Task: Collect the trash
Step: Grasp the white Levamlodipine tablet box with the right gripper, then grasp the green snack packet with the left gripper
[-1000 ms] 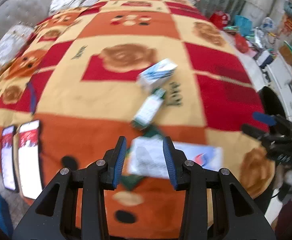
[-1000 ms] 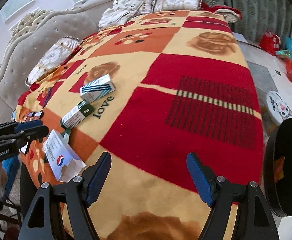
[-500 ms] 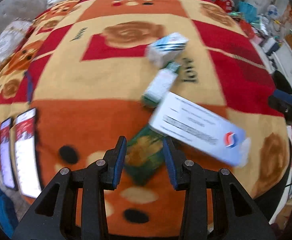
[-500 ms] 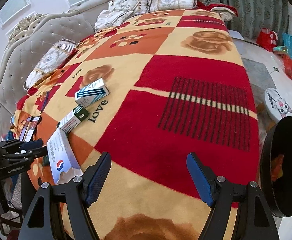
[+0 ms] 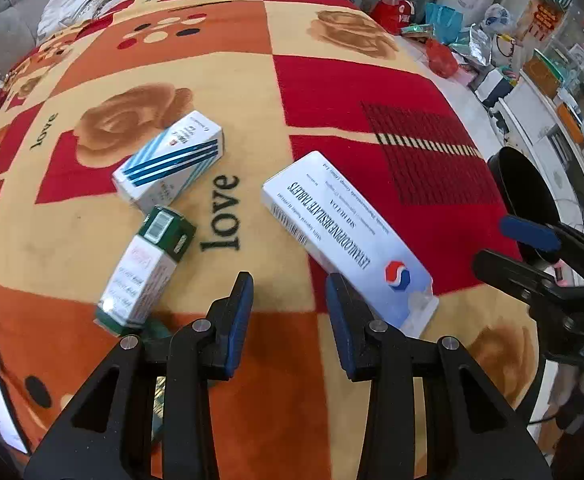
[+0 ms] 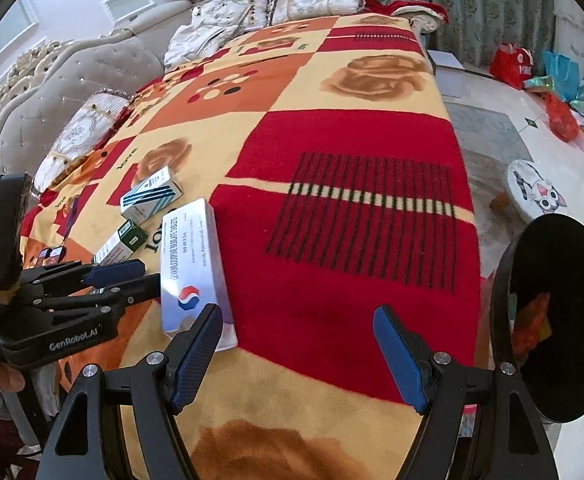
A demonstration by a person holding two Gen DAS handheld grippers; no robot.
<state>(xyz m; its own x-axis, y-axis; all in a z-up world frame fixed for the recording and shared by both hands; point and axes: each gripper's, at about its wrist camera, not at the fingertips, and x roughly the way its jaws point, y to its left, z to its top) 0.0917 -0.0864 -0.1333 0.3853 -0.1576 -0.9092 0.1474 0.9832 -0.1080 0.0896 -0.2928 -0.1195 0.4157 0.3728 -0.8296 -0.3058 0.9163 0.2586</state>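
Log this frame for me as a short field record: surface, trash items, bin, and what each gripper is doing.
surface: patterned blanket in red, orange and cream
trash items: long white tablet box; blue-striped white box; green-and-white box, all lying on the blanket
bin: black bin past the blanket's right edge, something orange inside
left gripper: open, empty, beside the near end of the tablet box
right gripper: open wide, empty, over the blanket between the tablet box and the bin
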